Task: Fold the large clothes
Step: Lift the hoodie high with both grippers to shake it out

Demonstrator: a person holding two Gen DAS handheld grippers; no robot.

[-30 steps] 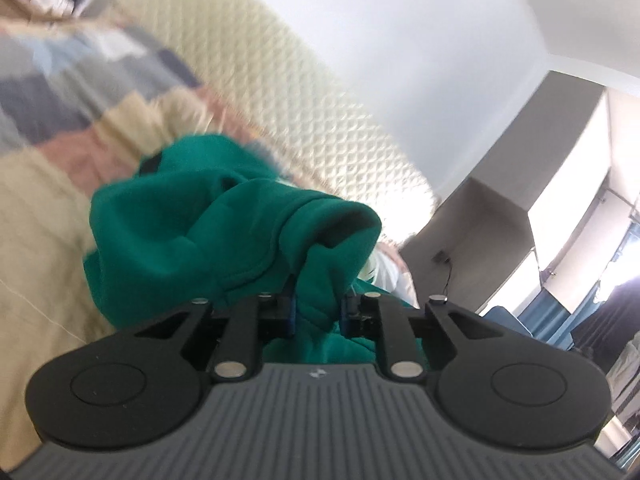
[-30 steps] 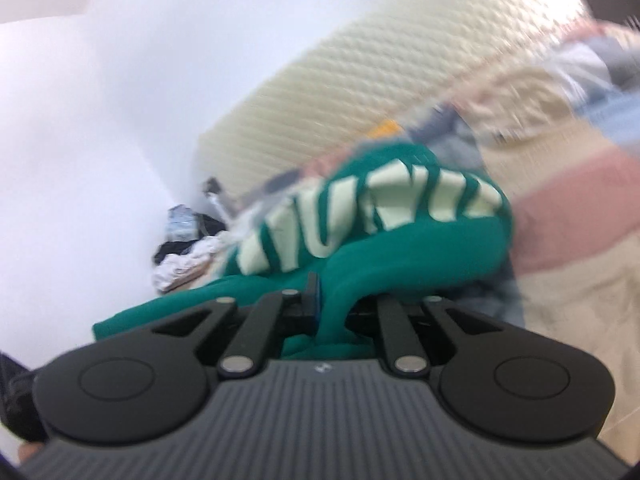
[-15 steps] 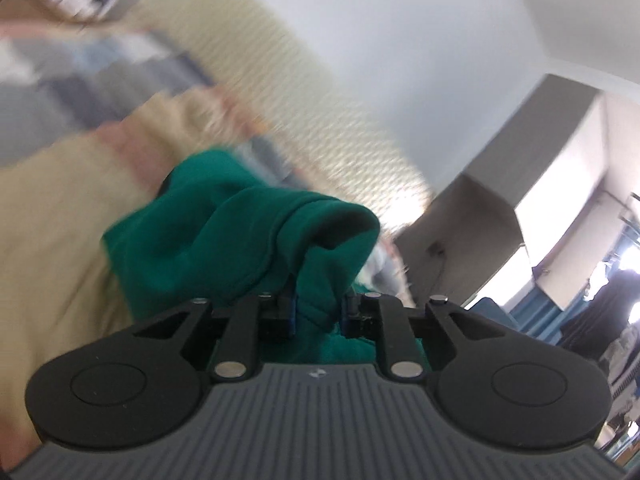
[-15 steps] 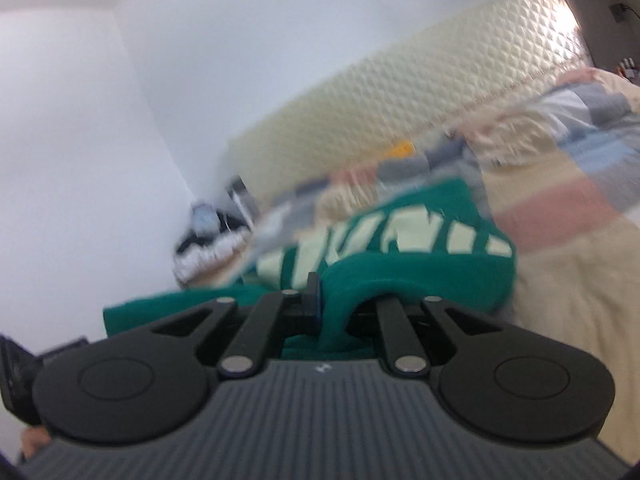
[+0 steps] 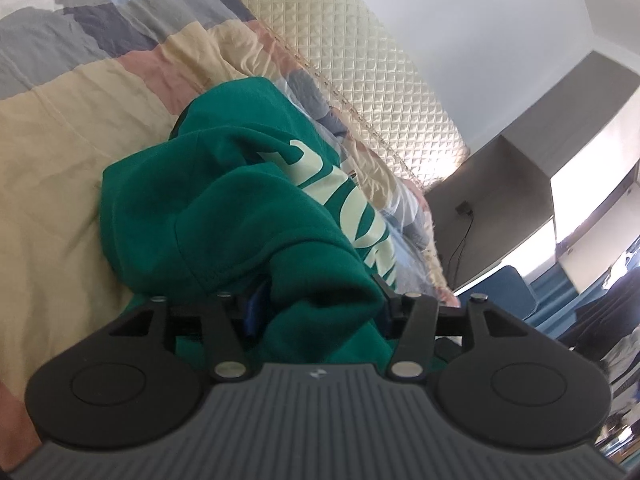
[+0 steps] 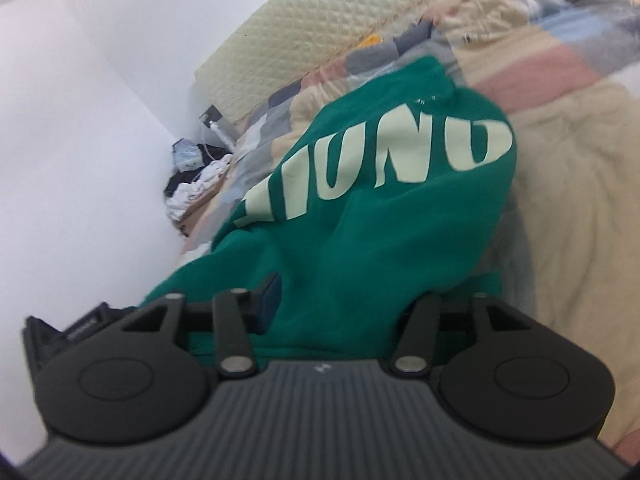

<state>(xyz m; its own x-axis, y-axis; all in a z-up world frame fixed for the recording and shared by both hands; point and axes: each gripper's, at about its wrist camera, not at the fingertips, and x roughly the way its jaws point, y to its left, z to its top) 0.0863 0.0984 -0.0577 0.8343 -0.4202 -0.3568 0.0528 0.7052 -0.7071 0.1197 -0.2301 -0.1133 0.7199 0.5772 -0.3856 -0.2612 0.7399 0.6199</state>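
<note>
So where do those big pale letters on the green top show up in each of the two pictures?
Left wrist view: the pale lettering runs down the right edge of the green sweatshirt, centre-right.
Right wrist view: the lettering spreads across the sweatshirt's upper middle.
Shared landmark: the cream quilted headboard behind the patchwork bedspread.

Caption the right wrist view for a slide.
Right gripper open around green sweatshirt, cream lettering up, over a patchwork quilt.

Bunched folds of the green fleece sweatshirt with cream lettering [image 5: 224, 216] cover both grippers' fingertips. Its lettering [image 6: 404, 160] is partly folded under, unreadable. The right wrist view is blurred toward the patchwork quilt [image 6: 568, 80].
</note>
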